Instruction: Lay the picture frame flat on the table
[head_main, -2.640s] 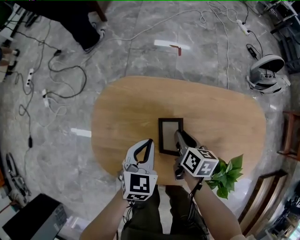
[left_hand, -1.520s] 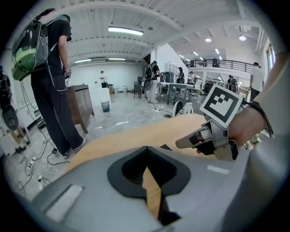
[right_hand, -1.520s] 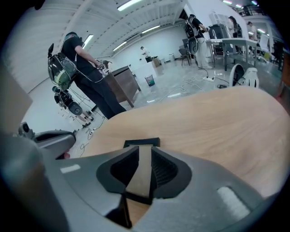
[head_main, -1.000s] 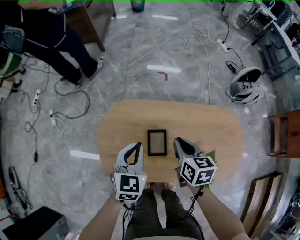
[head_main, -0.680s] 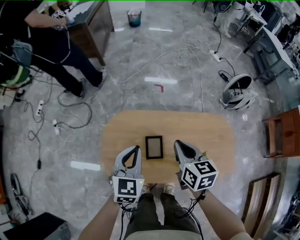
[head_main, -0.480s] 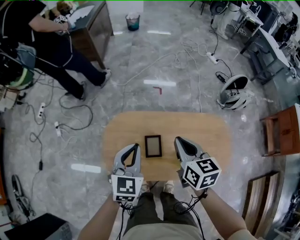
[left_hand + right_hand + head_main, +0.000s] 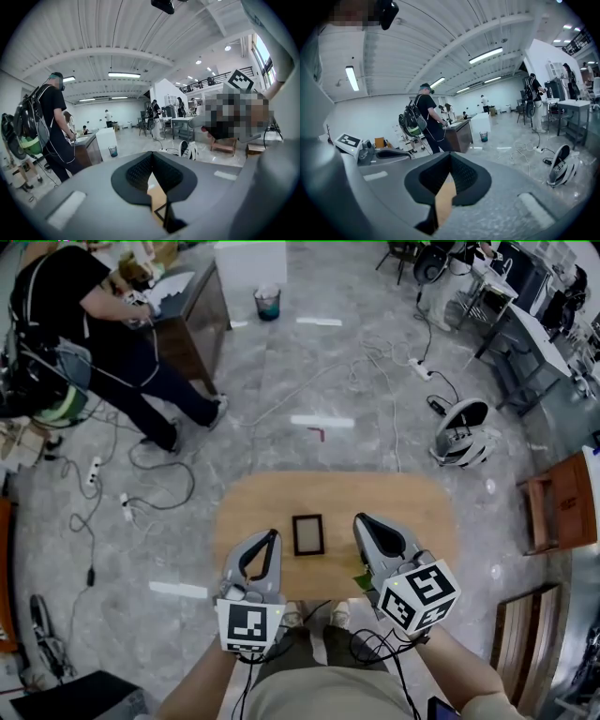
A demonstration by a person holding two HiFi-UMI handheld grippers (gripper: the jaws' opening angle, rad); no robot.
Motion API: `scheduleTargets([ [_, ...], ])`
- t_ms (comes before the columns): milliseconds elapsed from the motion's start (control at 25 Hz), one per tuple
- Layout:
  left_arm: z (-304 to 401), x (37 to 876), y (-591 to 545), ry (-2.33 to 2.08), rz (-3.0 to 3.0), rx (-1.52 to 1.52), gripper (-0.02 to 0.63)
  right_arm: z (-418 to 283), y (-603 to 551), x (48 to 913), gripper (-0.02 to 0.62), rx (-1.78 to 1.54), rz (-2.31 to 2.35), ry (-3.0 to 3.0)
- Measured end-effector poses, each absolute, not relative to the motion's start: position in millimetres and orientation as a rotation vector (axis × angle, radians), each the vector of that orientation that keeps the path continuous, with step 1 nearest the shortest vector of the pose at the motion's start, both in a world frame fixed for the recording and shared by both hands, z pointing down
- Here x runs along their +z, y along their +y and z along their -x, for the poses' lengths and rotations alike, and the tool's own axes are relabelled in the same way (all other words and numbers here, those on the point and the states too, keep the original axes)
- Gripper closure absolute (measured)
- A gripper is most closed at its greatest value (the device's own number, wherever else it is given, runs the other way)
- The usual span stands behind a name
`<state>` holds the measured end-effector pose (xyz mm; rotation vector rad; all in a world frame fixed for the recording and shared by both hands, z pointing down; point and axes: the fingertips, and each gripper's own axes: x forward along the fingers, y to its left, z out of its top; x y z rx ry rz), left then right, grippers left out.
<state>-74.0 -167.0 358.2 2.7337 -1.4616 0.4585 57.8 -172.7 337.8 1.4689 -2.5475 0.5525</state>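
Picture frame (image 7: 307,534) seen flat on table (image 7: 412,512), picture centre; task judged done. Left gripper (image 7: 265,538), right gripper (image 7: 362,521) held clear beside it, jaws closed, empty: support unneeded.

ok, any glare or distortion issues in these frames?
Head view: strong fisheye; light reflections on the glossy floor; picture frame small but sharp on the table. Left gripper view: black vignette corners, even room light. Right gripper view: same vignette, ceiling light blown out.
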Motion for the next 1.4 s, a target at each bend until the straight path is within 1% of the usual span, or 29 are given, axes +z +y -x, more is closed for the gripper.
scheduleTargets([
  [280,73,286,-150,-1.512,-2.825,0.331,0.586,-59,-144,265,0.594,0.311,-1.462,-2.606],
  [480,88,249,-133,-1.575,-2.820,0.236,0.586,-65,-130,230,0.594,0.260,-1.489,-2.635],
  [680,82,222,-114,-1.565,-2.950,0.318,0.586,-73,-113,196,0.594,0.201,-1.528,-2.657],
  [880,82,200,-109,-1.600,-3.019,0.344,0.586,-71,-100,161,0.594,0.059,-1.528,-2.680],
  [1120,88,186,-98,-1.626,-2.994,0.317,0.586,-65,-81,141,0.594,-0.049,-1.516,-2.704],
  [1280,87,179,-94,-1.642,-2.971,0.235,0.586,-66,-75,143,0.594,-0.057,-1.516,-2.697],
  [1400,84,180,-93,-1.638,-2.985,0.250,0.586,-69,-75,145,0.594,-0.052,-1.523,-2.693],
])
